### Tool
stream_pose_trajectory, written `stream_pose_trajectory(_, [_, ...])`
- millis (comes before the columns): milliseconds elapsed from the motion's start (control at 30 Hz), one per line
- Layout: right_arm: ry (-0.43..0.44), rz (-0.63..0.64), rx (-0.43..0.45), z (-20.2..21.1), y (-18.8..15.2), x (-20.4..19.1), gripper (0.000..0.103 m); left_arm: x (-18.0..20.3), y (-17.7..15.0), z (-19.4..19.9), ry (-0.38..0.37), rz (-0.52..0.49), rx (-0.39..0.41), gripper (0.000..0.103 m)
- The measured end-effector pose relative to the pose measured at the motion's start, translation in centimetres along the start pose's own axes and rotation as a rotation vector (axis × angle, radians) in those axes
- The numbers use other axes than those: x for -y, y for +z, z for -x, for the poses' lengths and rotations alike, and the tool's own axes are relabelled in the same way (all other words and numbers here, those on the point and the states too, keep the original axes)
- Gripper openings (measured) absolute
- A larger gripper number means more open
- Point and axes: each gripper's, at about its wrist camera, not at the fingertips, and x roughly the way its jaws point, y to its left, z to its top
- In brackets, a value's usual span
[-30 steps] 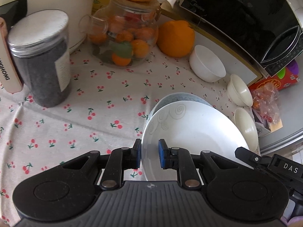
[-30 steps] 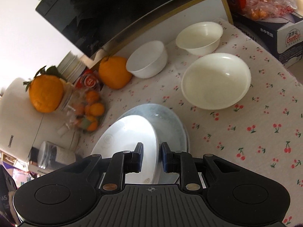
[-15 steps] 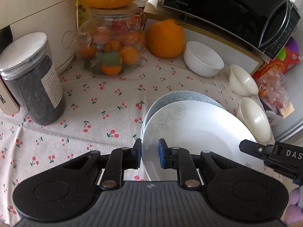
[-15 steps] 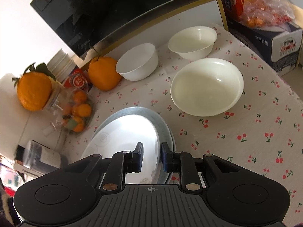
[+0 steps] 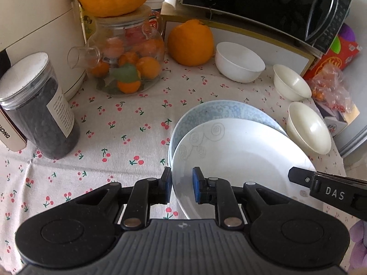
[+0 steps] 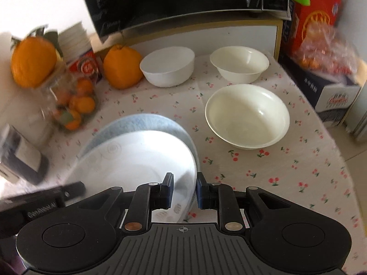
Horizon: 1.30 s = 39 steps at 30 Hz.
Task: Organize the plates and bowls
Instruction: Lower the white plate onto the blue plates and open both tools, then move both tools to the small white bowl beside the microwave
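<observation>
Far left of the frame, a dark jar (image 5: 39, 107) and a glass pot of oranges (image 5: 128, 64) stand clear of the action on the worktop (image 5: 119, 119). Lower centre, the left gripper (image 5: 181, 184) is clamped on the near-left rim of the white plate (image 5: 240, 158), which sits over the blue plate (image 5: 220, 112). Opposite, the right gripper (image 6: 184, 190) is closed on that same plate's right rim. So we're mid-stack, both ends held. Right of centre, three bowls wait: the white bowl (image 5: 239, 61), the small cream bowl (image 5: 291, 82) and the large cream bowl (image 5: 308, 127). Next, probably: seat the plate squarely, release both sides together, then nest the bowls.
</observation>
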Motion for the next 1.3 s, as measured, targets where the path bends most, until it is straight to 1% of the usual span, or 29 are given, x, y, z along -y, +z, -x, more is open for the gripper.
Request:
stream_pose_trajectory(133, [0.026,-0.044,-0.026,-0.3,0.0,0.8,0.021,-0.1,0.0,0.1,0.000,0.004,-0.003,0.017])
stream_pose_trajectory(367, [0.023,-0.035,-0.024,-0.5,-0.2,0.4,0.023,-0.1,0.0,0.0,-0.004,0.017,0.010,0.018])
stream_pose_trajectory(600, [0.039,-0.063,-0.031,-0.6,0.0,0.9,0.023,-1.1,0.1,0.0,-0.050,0.080,0.010,0.018])
stream_pose_trajectory(700, [0.072,-0.090,-0.036,-0.6,0.0,1.4,0.026,-1.2,0.1,-0.1,-0.062,0.100,0.002,0.018])
stream_pose_trajectory(833, [0.116,-0.117,-0.039,-0.5,0.2,2.2,0.028,-1.3,0.2,0.0,-0.082,0.111,0.006,0.024])
stream_pose_trajectory(933, [0.154,-0.125,-0.022,0.0,0.3,2.7,0.037,-1.3,0.2,0.3,-0.088,0.110,0.018,0.026])
stream_pose_trajectory(1000, [0.172,-0.123,-0.011,0.5,0.3,3.0,0.046,-1.3,0.1,0.5,-0.092,0.111,0.020,0.030])
stream_pose_trajectory(1067, [0.196,-0.119,-0.001,0.9,0.4,3.3,0.053,-1.3,0.1,0.7,-0.096,0.113,0.021,0.041])
stream_pose_trajectory(1100, [0.208,-0.118,0.003,1.1,0.3,3.4,0.056,-1.3,0.0,0.9,-0.097,0.112,0.024,0.044])
stream_pose_trajectory(1133, [0.218,-0.117,0.006,1.3,0.3,3.6,0.057,-1.3,0.0,1.0,-0.097,0.108,0.026,0.050])
stream_pose_trajectory(1167, [0.226,-0.116,0.008,1.5,0.3,3.8,0.060,-1.2,0.0,1.1,-0.096,0.104,0.029,0.056])
stream_pose_trajectory(1200, [0.236,-0.116,0.011,1.8,0.3,4.0,0.064,-1.2,0.0,1.3,-0.093,0.104,0.027,0.059])
stream_pose_trajectory(1267, [0.250,-0.120,0.019,2.2,0.3,4.5,0.069,-1.0,-0.1,1.6,-0.091,0.098,0.034,0.071])
stream_pose_trajectory(1300, [0.255,-0.125,0.023,2.4,0.3,4.8,0.071,-0.9,-0.1,1.7,-0.089,0.096,0.037,0.074])
